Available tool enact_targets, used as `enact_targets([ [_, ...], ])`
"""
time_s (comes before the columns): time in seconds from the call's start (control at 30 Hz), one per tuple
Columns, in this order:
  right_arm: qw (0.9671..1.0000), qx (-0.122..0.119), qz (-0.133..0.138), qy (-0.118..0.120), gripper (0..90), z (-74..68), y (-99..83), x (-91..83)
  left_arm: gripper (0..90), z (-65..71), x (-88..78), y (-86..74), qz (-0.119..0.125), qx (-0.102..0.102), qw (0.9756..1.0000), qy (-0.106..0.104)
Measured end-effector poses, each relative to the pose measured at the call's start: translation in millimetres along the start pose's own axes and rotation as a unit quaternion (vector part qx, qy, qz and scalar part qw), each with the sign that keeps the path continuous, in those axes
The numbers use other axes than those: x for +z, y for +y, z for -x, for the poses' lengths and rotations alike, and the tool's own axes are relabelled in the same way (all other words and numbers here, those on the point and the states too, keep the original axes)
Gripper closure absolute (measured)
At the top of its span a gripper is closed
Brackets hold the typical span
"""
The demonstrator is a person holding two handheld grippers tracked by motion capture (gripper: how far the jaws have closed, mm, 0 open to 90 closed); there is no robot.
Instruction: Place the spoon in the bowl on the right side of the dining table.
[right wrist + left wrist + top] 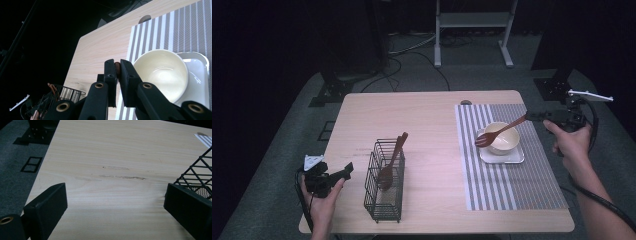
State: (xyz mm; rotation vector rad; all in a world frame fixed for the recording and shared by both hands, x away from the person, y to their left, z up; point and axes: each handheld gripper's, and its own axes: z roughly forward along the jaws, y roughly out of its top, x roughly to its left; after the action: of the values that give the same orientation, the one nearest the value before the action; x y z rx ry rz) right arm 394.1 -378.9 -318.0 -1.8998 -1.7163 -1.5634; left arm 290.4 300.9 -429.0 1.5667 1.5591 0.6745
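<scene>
The right gripper [532, 117] is clamped on the handle end of a reddish-brown wooden fork [501, 131], its jaws pinched tight with the brown handle [117, 68] showing between them in the right gripper view. The fork slants down and to the left from the jaws, its tined head hanging over the near-left rim of a cream round ceramic bowl [504, 137]; I can't tell whether the head touches the rim. The bowl sits on a small white square plate [514, 157], which lies on a grey-and-white striped placemat [512, 185] covering the right part of the pale wooden worktop [432, 115].

Over at the front-left corner of the worktop, the left gripper [343, 171] is held low by the person's left hand [323, 200], its jaws spread wide with nothing between them but bare wood. Just beside it on the right stands a black wire cutlery basket [384, 200], with two more brown wooden utensils [391, 160] leaning upright inside it. The basket and the bowl are well apart.
</scene>
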Motion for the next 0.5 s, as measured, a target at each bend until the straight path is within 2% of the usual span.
enact_targets([
  [0.5, 0.9997, 0.011, 0.018, -0.012, 83.4, 12.7, 1.9, -10.9, 3.9, 0.1, 0.0, 0.1, 0.0, 0.001, 1.0, 0.001],
])
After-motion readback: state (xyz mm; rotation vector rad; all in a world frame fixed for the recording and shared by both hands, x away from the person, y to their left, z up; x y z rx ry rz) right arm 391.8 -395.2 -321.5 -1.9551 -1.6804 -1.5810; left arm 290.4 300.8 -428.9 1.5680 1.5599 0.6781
